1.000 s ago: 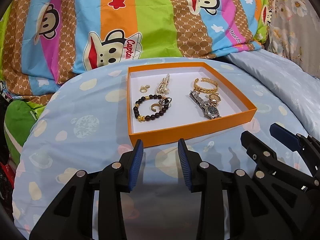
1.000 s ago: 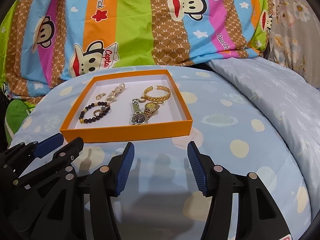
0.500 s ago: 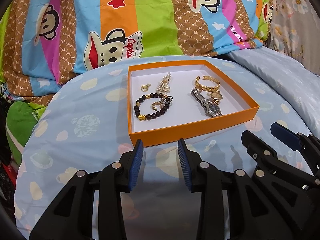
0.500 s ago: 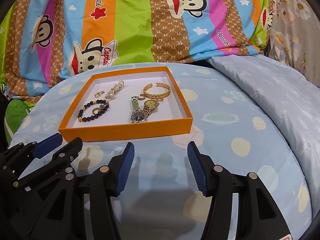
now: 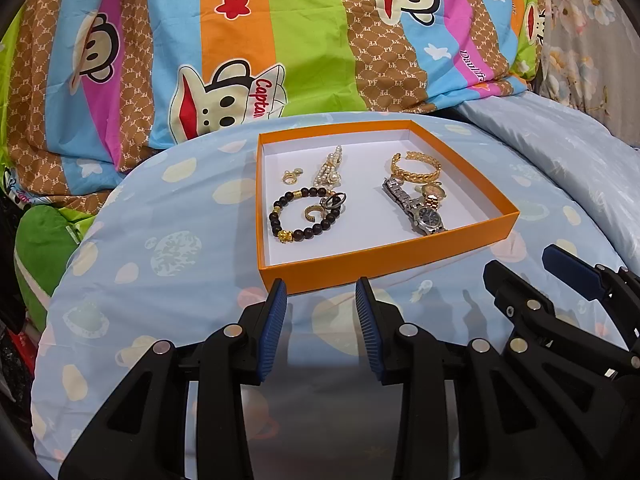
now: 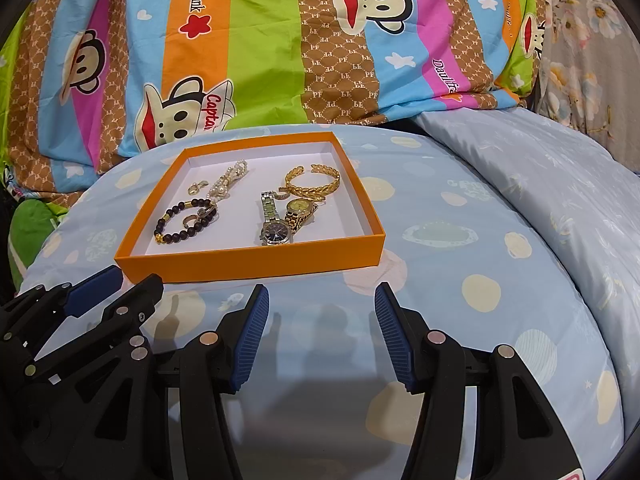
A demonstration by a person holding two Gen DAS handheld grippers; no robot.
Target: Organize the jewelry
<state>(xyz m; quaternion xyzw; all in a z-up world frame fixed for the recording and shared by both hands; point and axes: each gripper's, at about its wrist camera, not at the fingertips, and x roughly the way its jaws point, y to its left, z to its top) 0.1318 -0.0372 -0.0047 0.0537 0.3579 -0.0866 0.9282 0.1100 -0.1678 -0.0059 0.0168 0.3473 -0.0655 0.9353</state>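
An orange tray (image 5: 384, 264) (image 6: 248, 266) with a white floor lies on the light blue cushion. Inside it are a dark bead bracelet (image 5: 298, 216) (image 6: 185, 222), a pearl piece (image 5: 330, 170) (image 6: 228, 180), a small gold clasp (image 5: 290, 177), a gold cuff bangle (image 5: 416, 170) (image 6: 314, 182), a silver watch (image 5: 416, 210) (image 6: 274, 224) and a gold watch (image 5: 432, 192) (image 6: 300, 210). My left gripper (image 5: 321, 296) hovers open just short of the tray's near wall. To its right my right gripper (image 6: 322, 300) is open and empty.
A striped cartoon-monkey quilt (image 5: 280, 40) rises behind the cushion. A pale blue duvet (image 6: 540, 184) slopes away on the right, with floral fabric (image 6: 592, 40) beyond it. A green object (image 5: 40, 252) sits low on the left. Bare cushion (image 6: 460, 280) spreads right of the tray.
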